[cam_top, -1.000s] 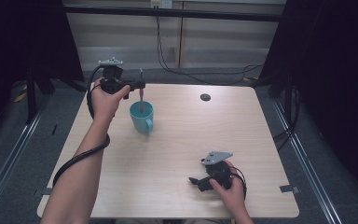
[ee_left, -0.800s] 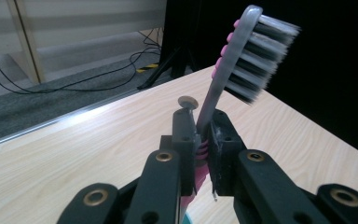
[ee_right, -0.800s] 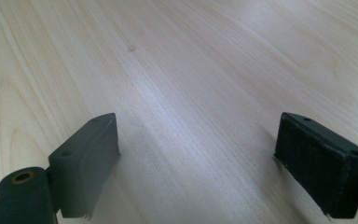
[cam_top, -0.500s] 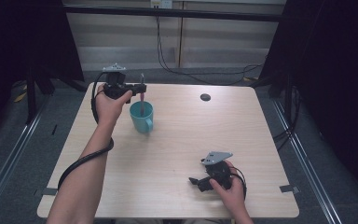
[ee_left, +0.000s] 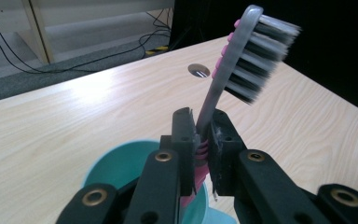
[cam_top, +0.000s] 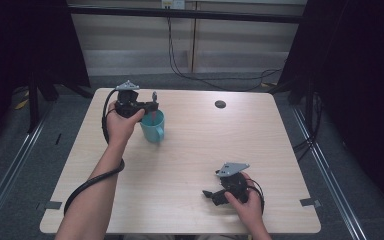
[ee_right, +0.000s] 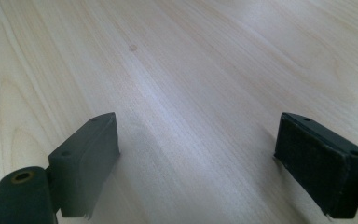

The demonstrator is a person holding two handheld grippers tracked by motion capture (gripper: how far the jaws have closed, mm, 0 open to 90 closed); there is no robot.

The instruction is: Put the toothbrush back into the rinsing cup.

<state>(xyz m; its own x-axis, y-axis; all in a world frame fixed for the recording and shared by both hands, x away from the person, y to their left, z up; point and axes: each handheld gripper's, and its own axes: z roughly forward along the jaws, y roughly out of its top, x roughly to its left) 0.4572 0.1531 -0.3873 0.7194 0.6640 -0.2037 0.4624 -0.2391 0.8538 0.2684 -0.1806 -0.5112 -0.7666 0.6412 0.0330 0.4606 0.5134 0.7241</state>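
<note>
Clamping a toothbrush (ee_left: 242,60) by its handle, the left gripper (cam_top: 152,106) hovers over the teal cup (cam_top: 153,126) at upper left of the high view; the handle's lower end seems to dip inside the cup. At lower right, the right gripper (cam_top: 209,194) rests on the table (cam_top: 190,150), jaws wide apart.

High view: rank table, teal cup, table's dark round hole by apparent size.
1. table
2. teal cup
3. dark round hole
The hole sits farther from the camera, but the gaps are too wide to matter.
</note>
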